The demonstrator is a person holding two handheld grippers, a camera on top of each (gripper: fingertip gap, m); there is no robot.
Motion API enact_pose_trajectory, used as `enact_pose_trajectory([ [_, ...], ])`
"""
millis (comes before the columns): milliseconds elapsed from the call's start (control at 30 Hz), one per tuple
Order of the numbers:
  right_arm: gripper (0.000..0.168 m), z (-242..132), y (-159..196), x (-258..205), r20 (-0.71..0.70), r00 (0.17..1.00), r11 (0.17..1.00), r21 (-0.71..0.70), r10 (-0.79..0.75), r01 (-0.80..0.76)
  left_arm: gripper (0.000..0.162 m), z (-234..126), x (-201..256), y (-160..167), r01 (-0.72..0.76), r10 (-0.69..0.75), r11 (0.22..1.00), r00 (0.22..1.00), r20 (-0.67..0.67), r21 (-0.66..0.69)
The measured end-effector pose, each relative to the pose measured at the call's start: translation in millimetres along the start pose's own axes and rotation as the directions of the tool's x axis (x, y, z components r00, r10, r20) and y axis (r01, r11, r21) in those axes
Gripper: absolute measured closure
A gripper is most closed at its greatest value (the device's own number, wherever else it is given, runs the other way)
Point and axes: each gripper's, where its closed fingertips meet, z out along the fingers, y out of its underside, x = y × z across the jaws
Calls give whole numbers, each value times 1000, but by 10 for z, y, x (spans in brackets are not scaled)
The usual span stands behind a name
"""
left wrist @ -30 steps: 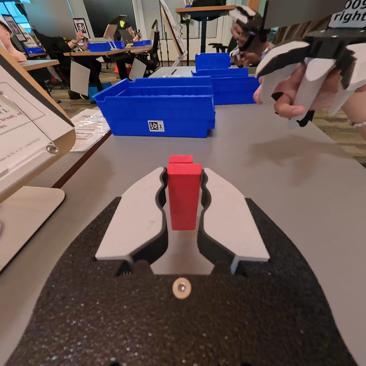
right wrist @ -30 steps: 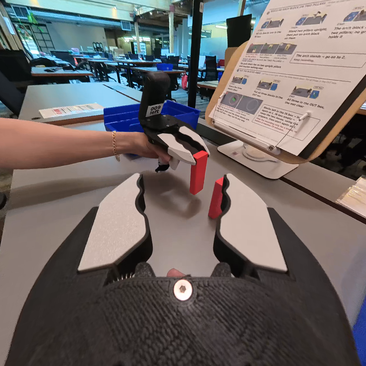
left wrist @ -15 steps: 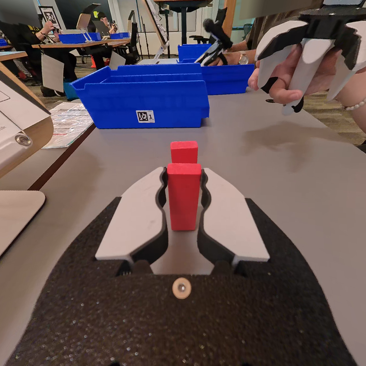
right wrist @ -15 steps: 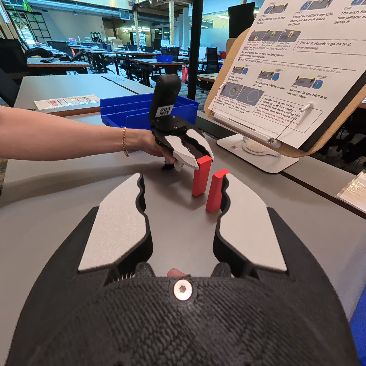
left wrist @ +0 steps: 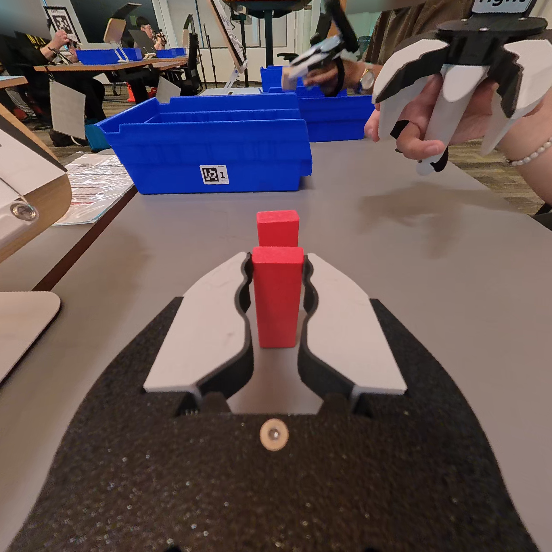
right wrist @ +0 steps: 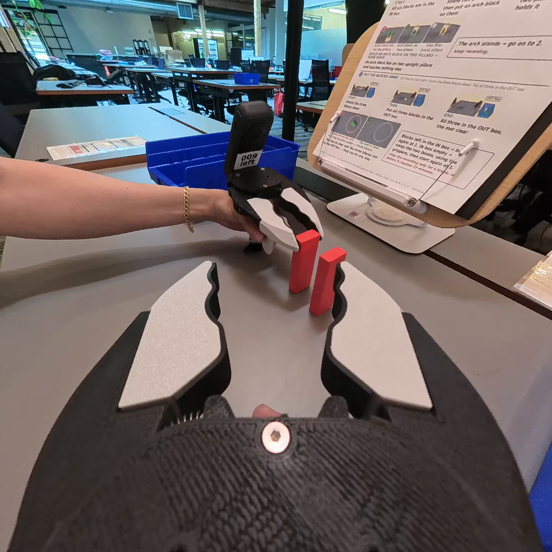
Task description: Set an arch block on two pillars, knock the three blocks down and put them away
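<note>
My left gripper [left wrist: 276, 257] is shut on the top of a red block [left wrist: 277, 298] and holds it upright. In the right wrist view the left gripper [right wrist: 298, 236] has this block [right wrist: 303, 263] with its lower end at or just above the grey table [right wrist: 89, 298]. A second red block [left wrist: 277, 228] stands upright right beside it, a small gap apart, and also shows in the right wrist view [right wrist: 325, 280]. My right gripper [right wrist: 276, 265] is open and empty, with its right finger close in front of the standing block. It hovers at the upper right of the left wrist view [left wrist: 448, 89].
A blue bin [left wrist: 209, 149] with a square marker stands behind the blocks and also shows in the right wrist view [right wrist: 194, 161]. An instruction board on a white stand [right wrist: 388, 227] is at one side. Plastic-covered sheets [left wrist: 92, 185] lie on the neighbouring table. Other people work at tables farther off. Tip to tip, the grippers are about 15 cm apart.
My left gripper has carried its red block down and closer to the standing block, so the two now stand side by side. My right gripper has stayed open and hovering.
</note>
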Motion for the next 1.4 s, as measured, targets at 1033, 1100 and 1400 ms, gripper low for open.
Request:
enact_pose_trajectory([
  [1033,94,43,39,-10,7,1000,1000,-22,-2,3,128,-36,-10,40,77,-76,996,997,19,-35],
  [1100,94,40,39,-9,7,1000,1000,-22,-2,2,123,-35,-7,26,76,-76,997,997,21,-29],
  [1400,94,15,22,-1,-1,1000,1000,-16,1,-1,111,-179,39,-244,75,-77,996,996,42,52],
])
